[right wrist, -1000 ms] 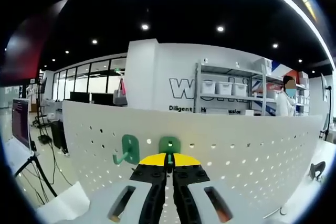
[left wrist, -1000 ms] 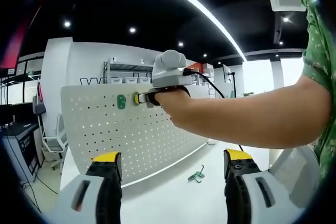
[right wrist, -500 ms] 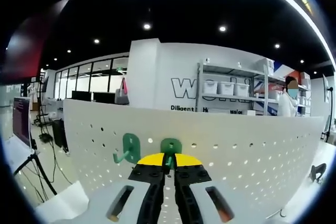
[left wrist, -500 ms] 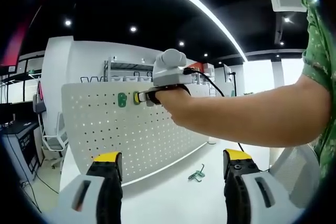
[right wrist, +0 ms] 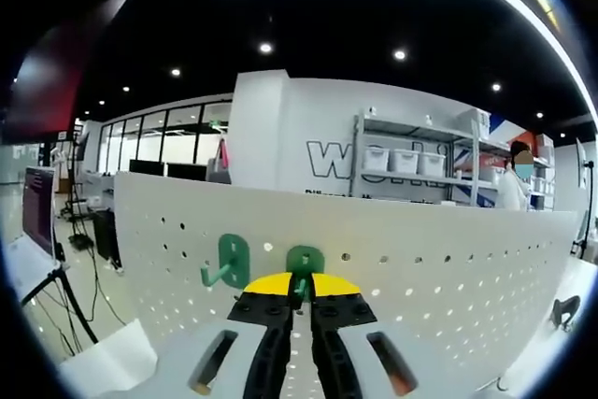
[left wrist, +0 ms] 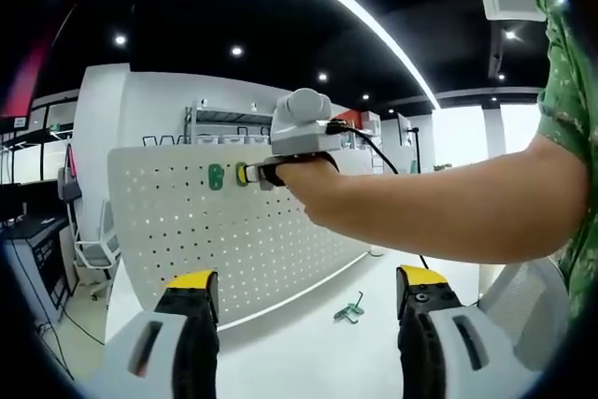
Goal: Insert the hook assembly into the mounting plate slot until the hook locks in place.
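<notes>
A white pegboard point(right wrist: 420, 268) stands upright on the table. A green hook point(right wrist: 227, 262) hangs on it near the upper left. Beside it a second green hook point(right wrist: 303, 262) sits against the board, and my right gripper point(right wrist: 301, 289) is shut on its stem. In the left gripper view the same pegboard point(left wrist: 234, 231) carries the first green hook point(left wrist: 216, 177), and the right gripper point(left wrist: 250, 175), held by a person's hand, presses at the board next to it. My left gripper point(left wrist: 299, 289) hangs open low over the table, nothing between its jaws. A loose green hook point(left wrist: 349, 309) lies on the table.
The white table point(left wrist: 308, 352) runs in front of the pegboard. The person's forearm point(left wrist: 439, 207) crosses the left gripper view from the right. Behind the board stand shelves with white bins point(right wrist: 402, 161) and a desk with monitors point(right wrist: 37, 212) at the left.
Almost nothing has moved. The right gripper stays shut on the hook at the board, with only a slight shift of the view.
</notes>
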